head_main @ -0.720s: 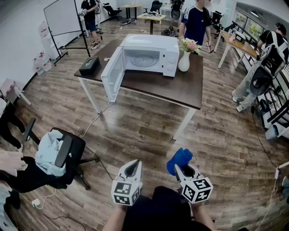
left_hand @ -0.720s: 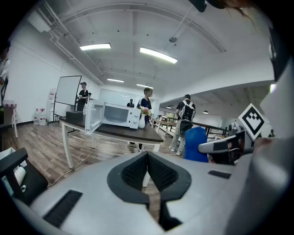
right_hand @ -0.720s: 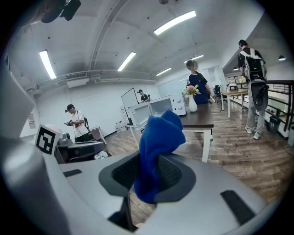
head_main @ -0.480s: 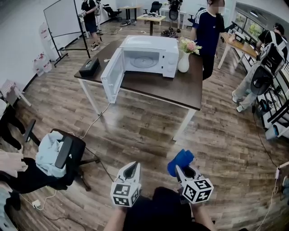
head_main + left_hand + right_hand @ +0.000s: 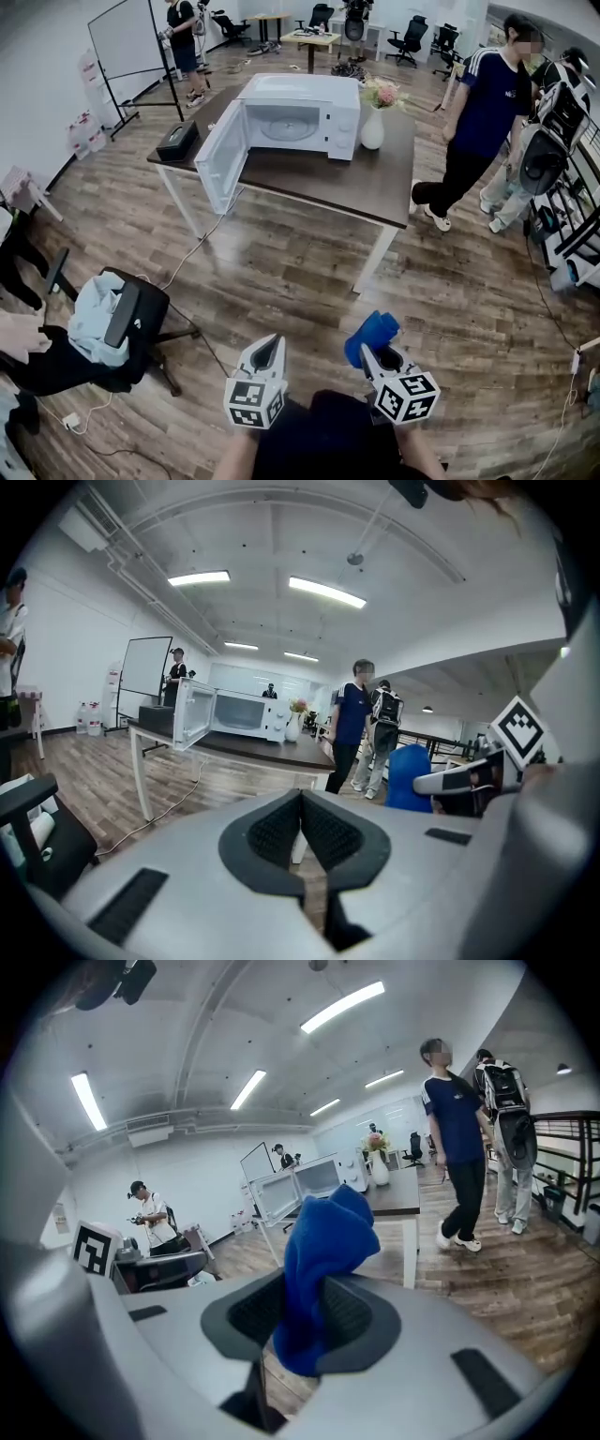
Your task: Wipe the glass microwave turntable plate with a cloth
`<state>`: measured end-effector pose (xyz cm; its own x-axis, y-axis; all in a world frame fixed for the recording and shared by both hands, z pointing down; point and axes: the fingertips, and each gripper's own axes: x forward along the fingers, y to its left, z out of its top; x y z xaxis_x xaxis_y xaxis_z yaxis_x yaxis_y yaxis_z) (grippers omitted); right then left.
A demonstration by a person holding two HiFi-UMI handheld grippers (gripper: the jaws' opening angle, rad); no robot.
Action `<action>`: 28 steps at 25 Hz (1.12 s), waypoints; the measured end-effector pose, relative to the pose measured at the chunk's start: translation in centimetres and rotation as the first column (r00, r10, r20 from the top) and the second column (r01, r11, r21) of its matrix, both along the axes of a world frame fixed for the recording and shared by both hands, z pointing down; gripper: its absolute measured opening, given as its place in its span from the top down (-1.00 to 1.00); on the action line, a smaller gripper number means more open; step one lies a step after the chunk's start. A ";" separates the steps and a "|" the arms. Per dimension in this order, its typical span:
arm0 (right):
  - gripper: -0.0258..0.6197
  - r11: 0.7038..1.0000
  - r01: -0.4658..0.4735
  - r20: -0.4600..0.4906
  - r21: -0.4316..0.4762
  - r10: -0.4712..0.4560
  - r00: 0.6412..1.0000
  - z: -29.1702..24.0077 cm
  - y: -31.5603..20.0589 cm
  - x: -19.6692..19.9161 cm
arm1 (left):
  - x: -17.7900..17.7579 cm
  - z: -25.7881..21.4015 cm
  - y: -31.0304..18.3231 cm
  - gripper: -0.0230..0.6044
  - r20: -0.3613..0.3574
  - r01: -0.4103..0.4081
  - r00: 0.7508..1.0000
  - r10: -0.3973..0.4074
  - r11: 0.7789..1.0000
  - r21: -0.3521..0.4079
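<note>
Cloth (image 5: 372, 334), blue, sat clamped in the jaws of the right gripper (image 5: 367, 350), the left gripper (image 5: 269, 341) stayed-free with jaws pressed together, both low over the wood floor (image 5: 281, 267), well apart from the glass turntable plate (image 5: 287, 128) inside the open microwave (image 5: 302, 114) on the table (image 5: 375, 187).

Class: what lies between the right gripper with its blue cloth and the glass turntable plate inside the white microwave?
In the head view, bare wooden floor, then the dark tabletop, separate the right gripper from the glass turntable plate.
</note>
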<state>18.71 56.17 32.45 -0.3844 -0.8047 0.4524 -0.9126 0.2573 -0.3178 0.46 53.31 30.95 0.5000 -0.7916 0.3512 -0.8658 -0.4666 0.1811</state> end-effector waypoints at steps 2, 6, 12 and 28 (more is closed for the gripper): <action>0.63 1.000 0.027 0.000 0.003 -0.027 1.000 0.2 0.0 0.5 | 0.8 0.2 0.3 0.91 -0.003 0.014 1.000 -0.014 1.000 0.003; 0.63 0.998 0.061 -0.006 0.002 -0.061 0.998 0.3 -0.1 1.3 | 1.9 0.2 1.0 0.91 -0.001 0.035 0.999 -0.035 0.999 0.002; 0.63 0.997 0.079 0.017 -0.011 -0.079 0.997 0.9 -1.4 1.4 | 2.2 0.5 -0.1 0.91 0.010 0.048 0.999 -0.048 0.999 -0.006; 0.63 0.993 0.090 0.016 -0.080 -0.089 0.996 2.1 -16.6 -2.8 | -1.0 0.5 -16.1 0.91 0.016 0.028 1.000 -0.027 0.999 -0.022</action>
